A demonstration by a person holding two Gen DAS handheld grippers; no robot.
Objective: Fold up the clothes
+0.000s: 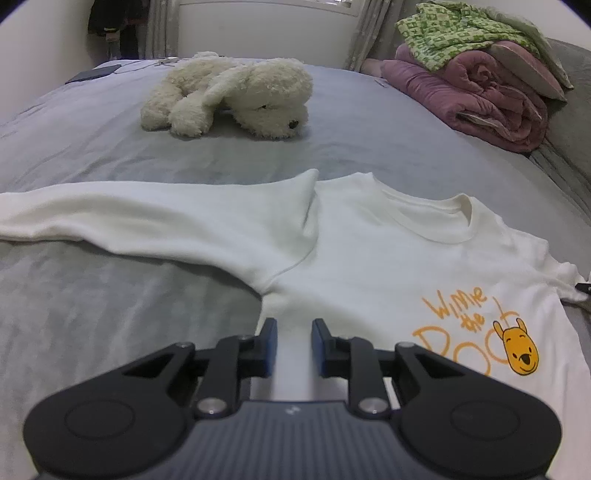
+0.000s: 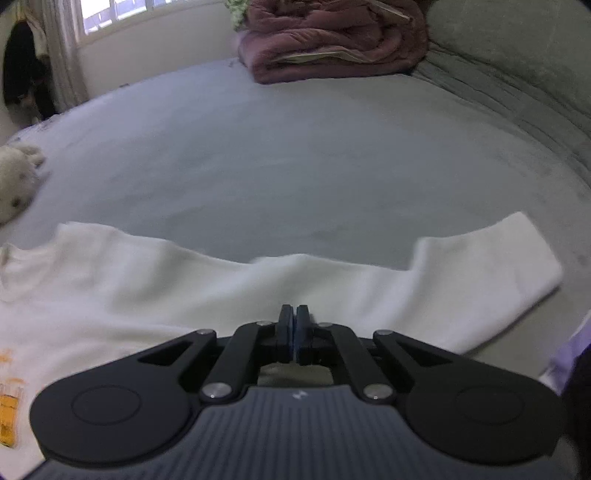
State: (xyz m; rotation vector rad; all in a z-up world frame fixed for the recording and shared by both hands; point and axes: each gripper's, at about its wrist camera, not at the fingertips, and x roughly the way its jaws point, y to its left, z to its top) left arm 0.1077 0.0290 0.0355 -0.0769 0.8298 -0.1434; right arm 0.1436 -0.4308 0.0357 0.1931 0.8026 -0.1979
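Note:
A white long-sleeved shirt (image 1: pixel 354 251) with an orange Winnie the Pooh print (image 1: pixel 491 339) lies face up on the grey bed (image 1: pixel 92 302). Its left sleeve (image 1: pixel 129 218) stretches out to the left. My left gripper (image 1: pixel 294 328) is open, its jaws a little apart over the shirt's side below the armpit. In the right wrist view the shirt (image 2: pixel 110 288) and its right sleeve (image 2: pixel 491 266) spread across the bed. My right gripper (image 2: pixel 294 317) has its jaws pressed together at the sleeve's near edge; whether cloth is pinched between them does not show.
A cream plush dog (image 1: pixel 236 96) lies on the bed beyond the shirt. A rolled mauve quilt (image 1: pixel 480 92) with green patterned clothes (image 1: pixel 461 33) on top sits at the far right by a grey headboard (image 2: pixel 517 74). A dark phone (image 1: pixel 92 74) lies far left.

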